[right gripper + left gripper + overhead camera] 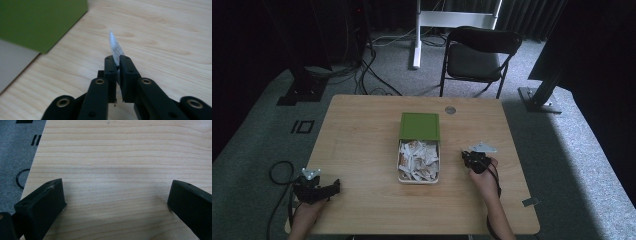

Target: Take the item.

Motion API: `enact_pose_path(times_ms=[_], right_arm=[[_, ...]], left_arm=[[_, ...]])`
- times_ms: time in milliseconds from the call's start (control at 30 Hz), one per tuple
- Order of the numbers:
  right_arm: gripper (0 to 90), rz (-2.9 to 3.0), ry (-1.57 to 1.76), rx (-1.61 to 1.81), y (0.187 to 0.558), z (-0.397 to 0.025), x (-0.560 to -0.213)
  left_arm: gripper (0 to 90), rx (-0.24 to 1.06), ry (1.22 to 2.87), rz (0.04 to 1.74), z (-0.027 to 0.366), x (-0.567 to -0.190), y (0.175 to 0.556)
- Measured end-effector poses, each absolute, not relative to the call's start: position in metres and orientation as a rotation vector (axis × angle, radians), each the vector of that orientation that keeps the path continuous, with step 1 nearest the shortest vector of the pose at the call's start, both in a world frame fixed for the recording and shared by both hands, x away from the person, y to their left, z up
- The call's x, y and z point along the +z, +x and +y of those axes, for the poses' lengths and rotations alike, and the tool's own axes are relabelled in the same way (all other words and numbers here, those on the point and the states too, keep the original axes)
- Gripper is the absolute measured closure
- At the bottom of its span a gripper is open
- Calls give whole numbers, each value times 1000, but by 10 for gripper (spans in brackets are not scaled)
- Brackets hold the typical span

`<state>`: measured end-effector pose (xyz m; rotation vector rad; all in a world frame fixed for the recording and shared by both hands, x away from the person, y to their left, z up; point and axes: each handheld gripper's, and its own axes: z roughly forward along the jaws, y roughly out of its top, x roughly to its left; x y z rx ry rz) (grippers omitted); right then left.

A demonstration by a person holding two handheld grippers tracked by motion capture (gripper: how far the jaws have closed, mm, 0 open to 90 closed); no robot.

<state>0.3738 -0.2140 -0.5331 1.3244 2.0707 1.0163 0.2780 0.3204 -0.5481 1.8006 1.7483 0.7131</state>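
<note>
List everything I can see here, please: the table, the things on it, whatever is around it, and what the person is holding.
Table: one, light wood, centre.
Box: one, white, mid-table, filled with white and brown paper packets.
Lid: one, green, on the table at the box's far end.
Round disc: one, grey, near the table's far edge.
Folding chair: one, black, beyond the table.
Cables: several, black, on the grey carpet, far left.
White slip: one, pinched in the right gripper.
Left gripper: black, open, near left table corner.
Right gripper: black, shut, right of the box.
</note>
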Motion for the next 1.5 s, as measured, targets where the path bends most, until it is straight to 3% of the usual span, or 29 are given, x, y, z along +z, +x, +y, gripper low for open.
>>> enact_pose_path(times_ms=[200,500,667,1033,1500], right_arm=[[614,2087,1333,1042,373,-210,-539],[384,2147,1321,1094,370,-205,-545],[304,2142,1311,1122,365,-205,-544],[183,2172,1295,1137,347,-210,-547],[162,2209,1234,1153,322,-223,-549]], left_arm=[[16,713,1801,1748,320,-548,278],[16,713,1800,1748,320,-548,278],[16,713,1800,1748,320,-548,278],[16,713,1801,1748,320,-548,278],[16,714,1799,1748,320,-548,278]])
